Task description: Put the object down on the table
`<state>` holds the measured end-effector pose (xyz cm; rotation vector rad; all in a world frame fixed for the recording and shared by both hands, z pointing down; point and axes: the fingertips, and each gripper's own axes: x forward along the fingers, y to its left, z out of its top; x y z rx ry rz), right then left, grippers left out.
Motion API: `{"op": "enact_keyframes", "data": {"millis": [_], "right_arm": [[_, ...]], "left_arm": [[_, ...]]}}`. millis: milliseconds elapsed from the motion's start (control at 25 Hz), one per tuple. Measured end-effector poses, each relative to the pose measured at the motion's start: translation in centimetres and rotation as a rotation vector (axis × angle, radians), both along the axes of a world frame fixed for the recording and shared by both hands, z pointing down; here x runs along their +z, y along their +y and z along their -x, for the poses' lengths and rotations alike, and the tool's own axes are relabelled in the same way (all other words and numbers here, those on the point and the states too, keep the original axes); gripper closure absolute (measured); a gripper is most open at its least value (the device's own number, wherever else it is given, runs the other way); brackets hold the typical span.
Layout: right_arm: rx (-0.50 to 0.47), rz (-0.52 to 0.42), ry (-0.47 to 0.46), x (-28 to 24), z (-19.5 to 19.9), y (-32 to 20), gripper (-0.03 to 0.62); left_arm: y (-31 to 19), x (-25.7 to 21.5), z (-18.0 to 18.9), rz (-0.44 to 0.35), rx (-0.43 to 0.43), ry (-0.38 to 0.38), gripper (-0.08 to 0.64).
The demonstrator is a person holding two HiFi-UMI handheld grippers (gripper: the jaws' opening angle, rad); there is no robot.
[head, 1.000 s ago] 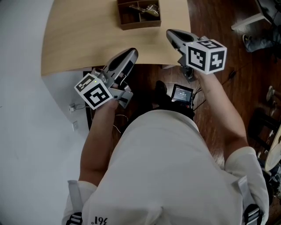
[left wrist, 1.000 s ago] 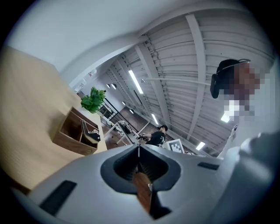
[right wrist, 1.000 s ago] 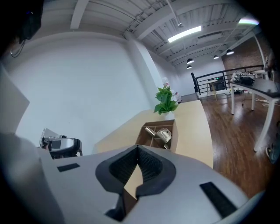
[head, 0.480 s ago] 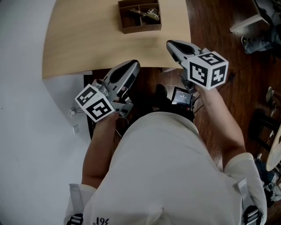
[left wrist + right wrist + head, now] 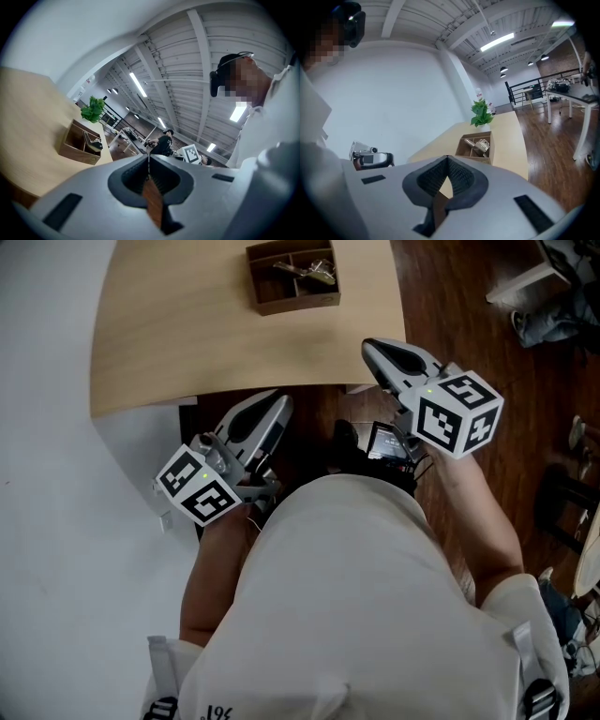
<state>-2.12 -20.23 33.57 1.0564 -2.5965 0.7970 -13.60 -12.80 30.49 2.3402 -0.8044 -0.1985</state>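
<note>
A brown wooden compartment box (image 5: 291,277) stands on the light wood table (image 5: 187,343) and holds a metallic object (image 5: 314,268). Both grippers are held near the person's body, back from the table's near edge. The left gripper (image 5: 278,401) is shut, with nothing between its jaws, and it hangs just below the table edge. At the table's near right corner the right gripper (image 5: 367,345) is also shut and empty. The box (image 5: 79,143) lies far ahead of the left gripper (image 5: 149,157). The right gripper (image 5: 447,158) points towards the box (image 5: 476,146).
A green plant (image 5: 482,112) stands at the table's far end. A small screen device (image 5: 387,441) sits on the dark wooden floor (image 5: 450,306) under the right arm. A white wall (image 5: 47,474) lies to the left. A person in black (image 5: 164,143) is far off.
Both grippers have drawn back from the table towards the person's body. The left one has left the table edge. Both stayed shut.
</note>
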Motion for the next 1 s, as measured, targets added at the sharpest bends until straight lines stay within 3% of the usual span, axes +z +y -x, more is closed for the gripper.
{"op": "enact_keyframes", "data": {"millis": [520, 1000], "right_arm": [[0.023, -0.020, -0.050, -3.2, -0.8, 0.8, 0.591], [0.024, -0.032, -0.040, -4.4, -0.7, 0.1, 0.591]], "left_arm": [[0.7, -1.3, 0.2, -0.015, 0.033, -0.014, 0.552], [0.0, -1.7, 1.5, -0.011, 0.025, -0.010, 0.552]]}}
